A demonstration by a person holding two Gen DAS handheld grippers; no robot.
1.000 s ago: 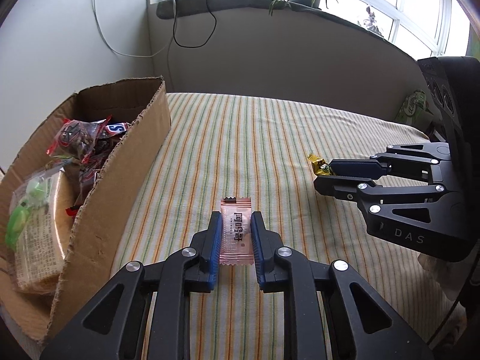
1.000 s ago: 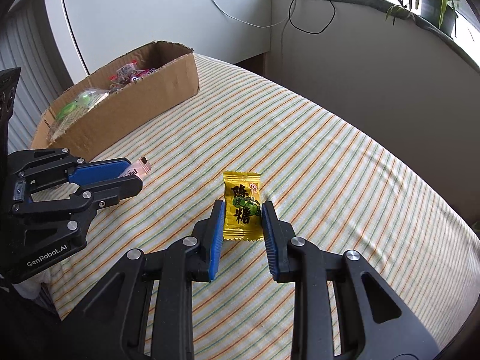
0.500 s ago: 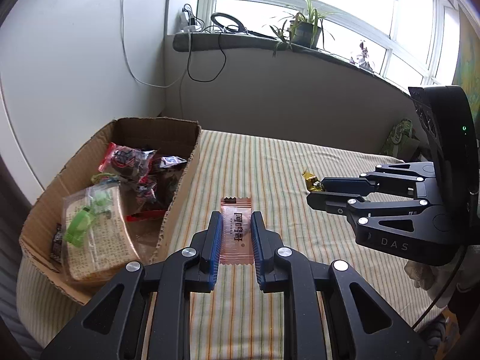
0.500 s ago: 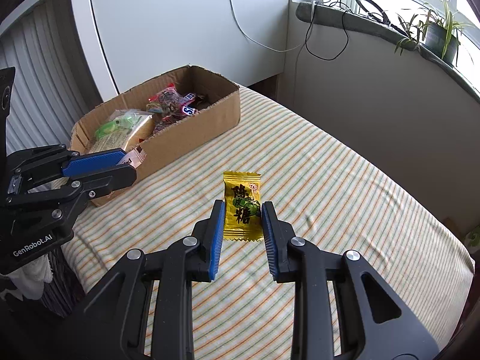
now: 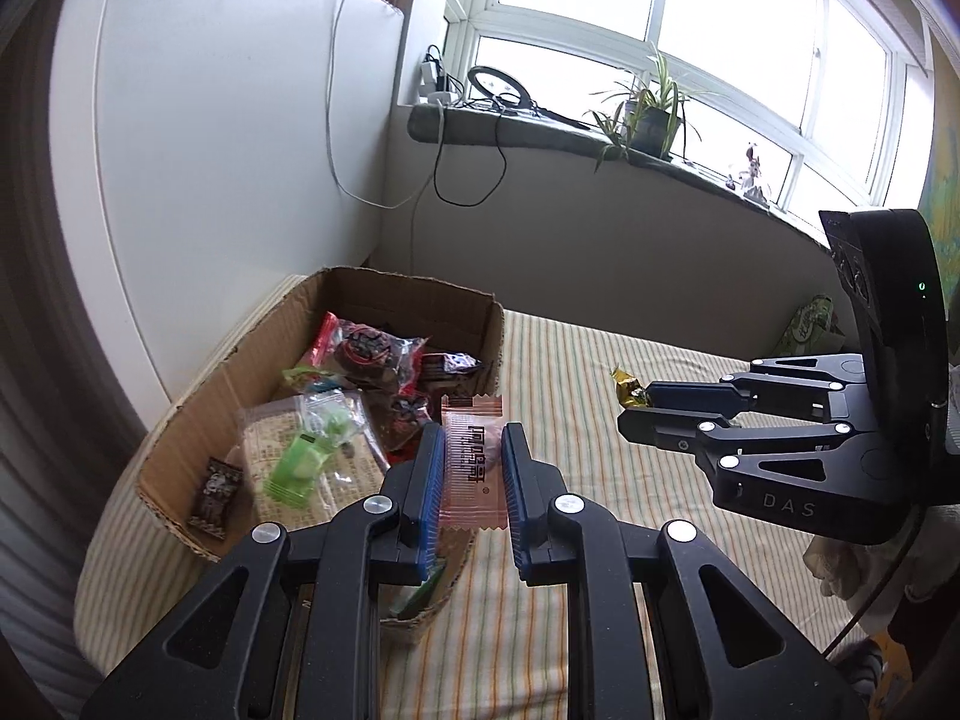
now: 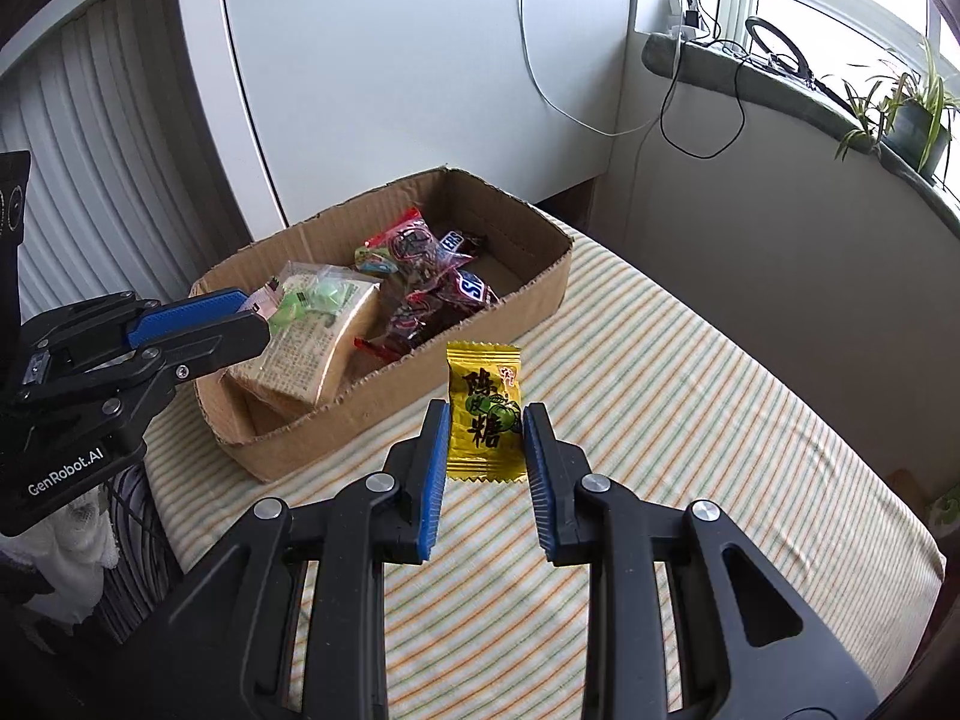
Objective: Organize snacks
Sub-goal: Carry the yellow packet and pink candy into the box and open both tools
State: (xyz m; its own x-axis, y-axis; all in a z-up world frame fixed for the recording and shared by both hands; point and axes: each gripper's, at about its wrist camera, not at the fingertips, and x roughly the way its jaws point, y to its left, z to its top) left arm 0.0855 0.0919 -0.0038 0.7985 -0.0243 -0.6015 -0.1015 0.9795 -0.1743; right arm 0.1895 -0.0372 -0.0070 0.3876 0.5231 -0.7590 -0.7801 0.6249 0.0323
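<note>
My left gripper (image 5: 473, 444) is shut on a pink translucent candy wrapper (image 5: 474, 468), held in the air over the near right rim of the cardboard box (image 5: 198, 396). My right gripper (image 6: 487, 420) is shut on a yellow candy packet (image 6: 485, 414) with green fruit print, held above the striped cloth just right of the cardboard box (image 6: 528, 294). The box holds several snacks: a cracker pack (image 6: 312, 336), red wrapped sweets (image 6: 414, 252) and a Snickers bar (image 6: 471, 288). Each gripper shows in the other's view, the left gripper (image 6: 255, 318) over the box and the right gripper (image 5: 636, 405) to the right.
A striped cloth (image 6: 660, 408) covers the table. A white panel (image 6: 390, 60) stands behind the box. The windowsill (image 5: 540, 132) carries cables, a ring light and a potted plant (image 5: 651, 114). A green packet (image 5: 810, 324) lies at the table's far right edge.
Both grippers rose and moved left toward the box, each keeping its candy. The left one now hangs over the box's rim; the box's inside shows more fully.
</note>
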